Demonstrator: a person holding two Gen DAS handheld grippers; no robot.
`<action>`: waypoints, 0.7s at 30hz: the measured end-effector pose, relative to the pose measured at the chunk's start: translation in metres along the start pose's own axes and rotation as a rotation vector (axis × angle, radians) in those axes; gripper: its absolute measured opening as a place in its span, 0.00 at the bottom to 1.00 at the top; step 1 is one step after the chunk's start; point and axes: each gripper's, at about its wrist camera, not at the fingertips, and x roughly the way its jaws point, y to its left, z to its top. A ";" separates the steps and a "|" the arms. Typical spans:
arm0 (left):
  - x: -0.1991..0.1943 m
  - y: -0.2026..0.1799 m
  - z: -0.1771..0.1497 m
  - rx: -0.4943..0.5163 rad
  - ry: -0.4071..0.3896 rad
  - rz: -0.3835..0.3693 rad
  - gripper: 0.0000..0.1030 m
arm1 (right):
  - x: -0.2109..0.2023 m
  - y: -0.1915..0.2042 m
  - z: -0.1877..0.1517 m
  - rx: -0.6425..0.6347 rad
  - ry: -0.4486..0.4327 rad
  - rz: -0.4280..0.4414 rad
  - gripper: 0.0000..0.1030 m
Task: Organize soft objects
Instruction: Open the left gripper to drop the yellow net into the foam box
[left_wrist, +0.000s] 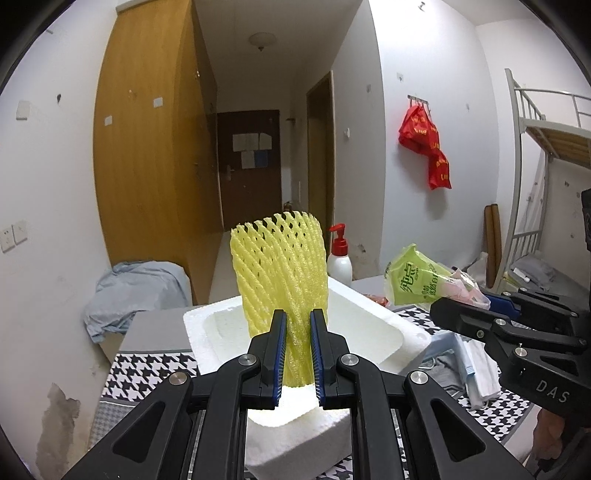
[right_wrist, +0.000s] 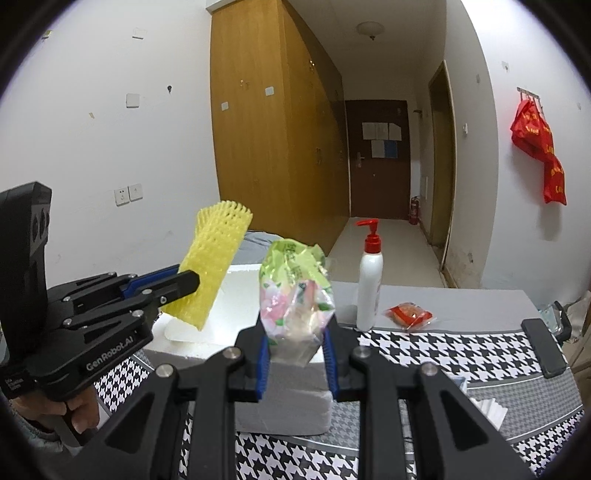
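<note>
- Left gripper (left_wrist: 297, 354): fingers clamped on the lower end of the yellow foam net sleeve (left_wrist: 282, 266), blue pads pinching it flat there.
- Sleeve's long axis: straight ahead and up from the fingers, open mouth at the far end, tilted a little off vertical in the right wrist view (right_wrist: 210, 266).
- White foam box (left_wrist: 369, 332): directly under and beyond the left fingers; hollow open upward, sleeve's held end hanging just over the near rim, apparently not touching.
- Right gripper (right_wrist: 295, 350): fingers closed on the bottom of a green tissue pack (right_wrist: 295, 295); pack standing up from the pads, crumpled at the grip.
- Same pack visible from the left side (left_wrist: 421, 277), off to the right of the left fingers and level with the box's far rim.
- Box from the right wrist (right_wrist: 284, 398): below and slightly left of the right fingers, near wall showing under the pack.
- Judgement: left gripper nearer the hollow; a short drop straight down from the fingers should seat the sleeve; right needs to come left and forward over the rim.
- Risk, as a guess: sleeve upright may tip out over the rim unless laid along the hollow.
- Also on the counter (right_wrist: 461, 354): pump bottle (right_wrist: 369, 284), small red packet (right_wrist: 408, 314), both to the right of the right fingers, well clear.
</note>
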 end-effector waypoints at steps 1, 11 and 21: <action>0.002 0.001 0.000 -0.002 0.006 -0.006 0.14 | 0.002 0.001 0.001 0.004 0.000 0.002 0.28; 0.003 0.018 -0.006 -0.014 -0.017 0.018 0.94 | 0.014 0.005 0.004 0.019 0.009 -0.027 0.28; -0.018 0.029 -0.008 -0.031 -0.074 0.049 0.99 | 0.018 0.015 0.006 0.016 0.012 -0.038 0.28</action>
